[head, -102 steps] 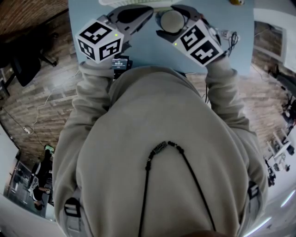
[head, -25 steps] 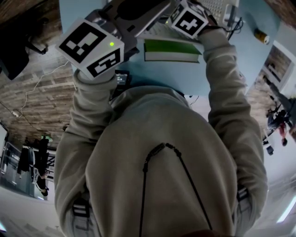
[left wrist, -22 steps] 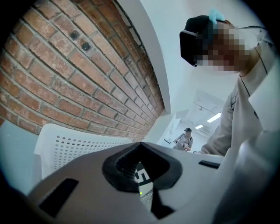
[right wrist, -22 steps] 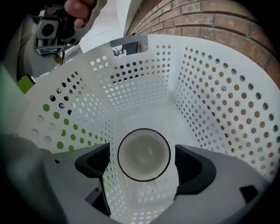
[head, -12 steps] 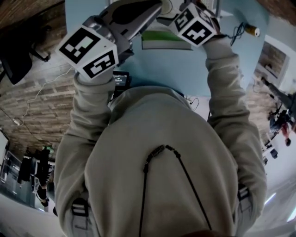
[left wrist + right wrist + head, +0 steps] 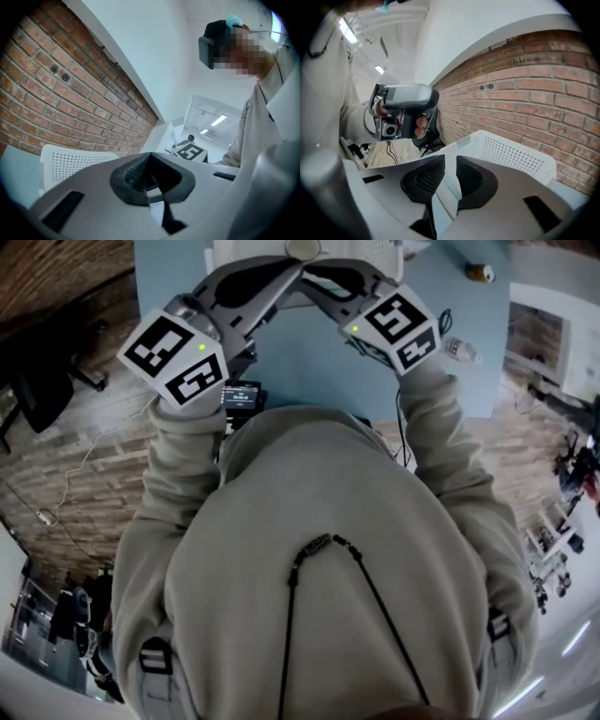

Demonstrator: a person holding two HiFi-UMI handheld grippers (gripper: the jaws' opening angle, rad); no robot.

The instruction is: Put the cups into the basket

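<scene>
In the head view both grippers are raised over the blue table [image 6: 309,352], their tips close together near the top edge. My left gripper [image 6: 292,276] [image 6: 149,161] is shut, its pads meeting on nothing. My right gripper [image 6: 315,276] [image 6: 450,161] is closing; a narrow gap remains and nothing is between the pads. The white perforated basket [image 6: 511,150] [image 6: 70,161] stands behind both jaws, against a brick wall. A pale round rim [image 6: 305,247], possibly a cup, shows just beyond the tips. No cup shows in either gripper view.
A small device with a screen [image 6: 242,393] sits at the table's near edge by the person's chest. Cables [image 6: 441,320], a small bottle [image 6: 459,350] and a yellow-topped object [image 6: 480,271] lie on the right of the table. Wooden floor surrounds it.
The right gripper has drawn back from the far right toward the middle, meeting the left gripper's tips. The green-edged book seen before is out of sight. The cup it held earlier is gone.
</scene>
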